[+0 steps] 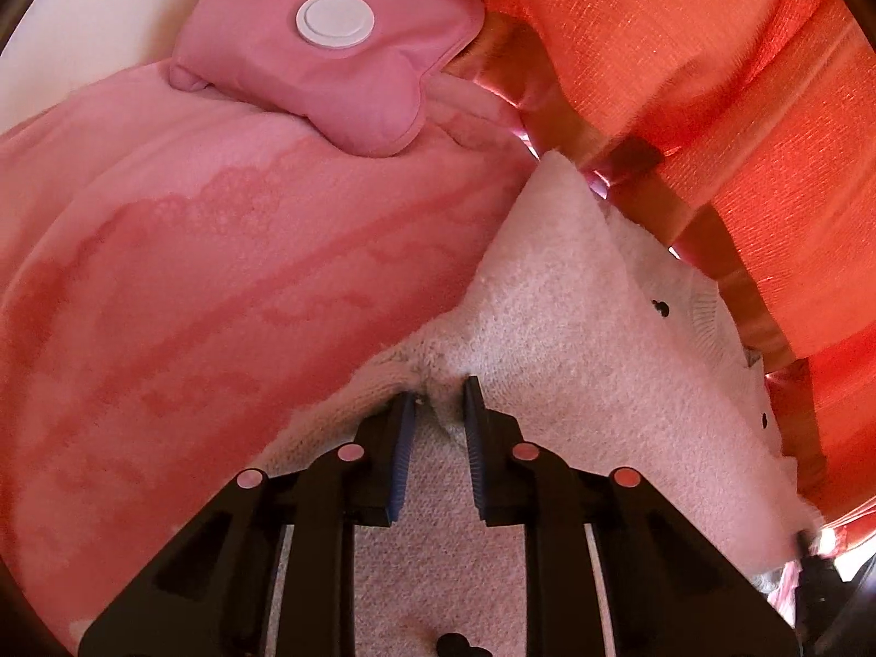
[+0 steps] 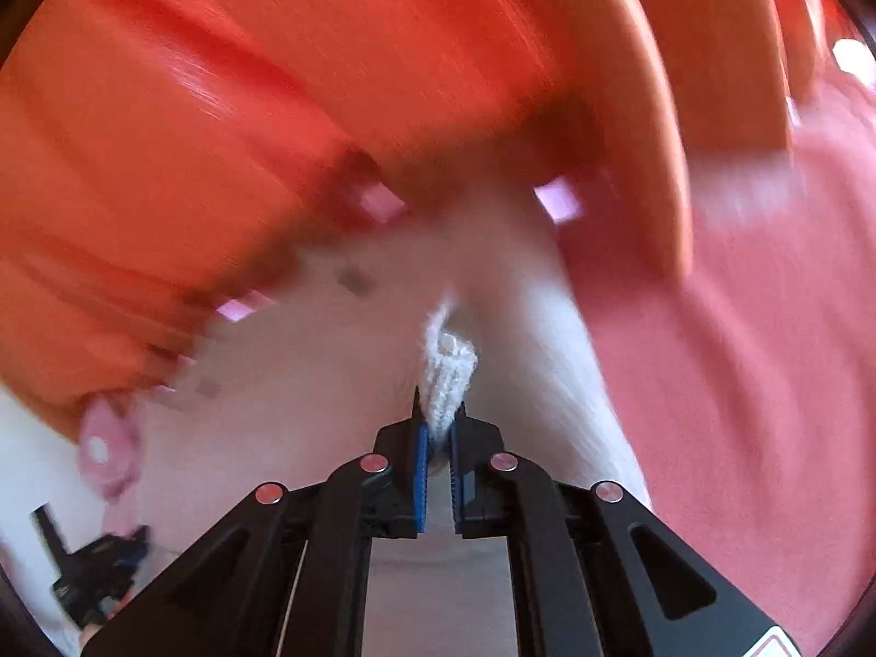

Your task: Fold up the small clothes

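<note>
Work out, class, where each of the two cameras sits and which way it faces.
Left wrist: sits on the left tongs, facing along them at the white knit garment, pink blanket and pink pouch.
Right wrist: sits on the right tongs, shut on a garment fold; blurred; left tongs at lower left.
Shared: garment, blanket, orange curtain.

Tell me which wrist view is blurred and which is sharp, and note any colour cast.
Left wrist view: sharp; the white knit garment and the white disc on the pink pouch read crisply, under a warm reddish cast. Right wrist view: heavy motion smear across the orange fabric; only the right gripper and its pinched knit stay sharp.
</note>
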